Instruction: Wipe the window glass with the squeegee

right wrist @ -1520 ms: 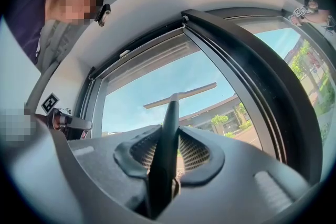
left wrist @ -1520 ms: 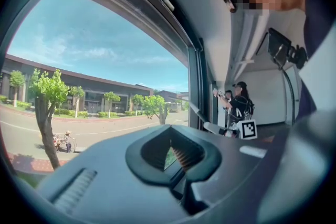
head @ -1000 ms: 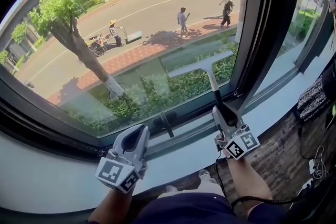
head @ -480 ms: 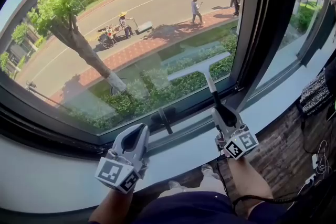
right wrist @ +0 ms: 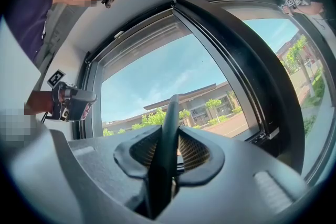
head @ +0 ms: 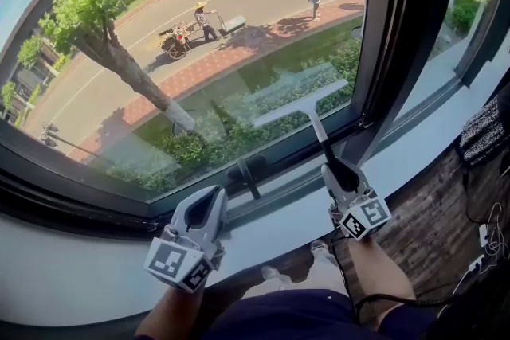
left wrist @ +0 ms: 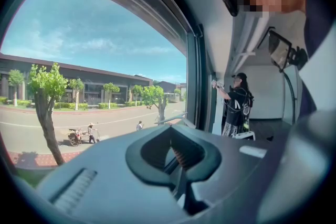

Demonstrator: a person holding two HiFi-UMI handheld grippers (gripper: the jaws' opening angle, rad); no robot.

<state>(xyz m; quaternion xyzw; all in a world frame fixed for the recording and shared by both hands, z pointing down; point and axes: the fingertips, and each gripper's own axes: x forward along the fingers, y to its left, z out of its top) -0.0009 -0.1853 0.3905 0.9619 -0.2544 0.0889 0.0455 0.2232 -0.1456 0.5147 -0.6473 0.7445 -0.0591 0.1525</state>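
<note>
right gripper [head: 341, 173] jaws clamped on the squeegee [head: 307, 111] handle, low on the shaft. that gives reach: blade sits on the lower right part of the window glass [head: 199, 36], tilted, right end higher. shaft runs from the jaws up across the lower frame [head: 96, 191] to the blade. my read: working the bottom section, and the long grip keeps the hand off the pane and lets the blade press at an angle

left gripper [head: 209, 207] jaws together, nothing between them, held over the sill [head: 72, 283] well left of the squeegee. looks idle, kept out of the stroke path

can't confirm:
- whether the blade edge is in full contact with the glass. head view only shows it against the pane, and reflections muddy it
- right gripper view shows the shaft rising out of the jaws, but the blade is foreshortened and not readable
- wet/dry or clean/dirty zones: glare and the street behind hide any film
- top of the pane is cut off in head view, so progress is a guess
</note>
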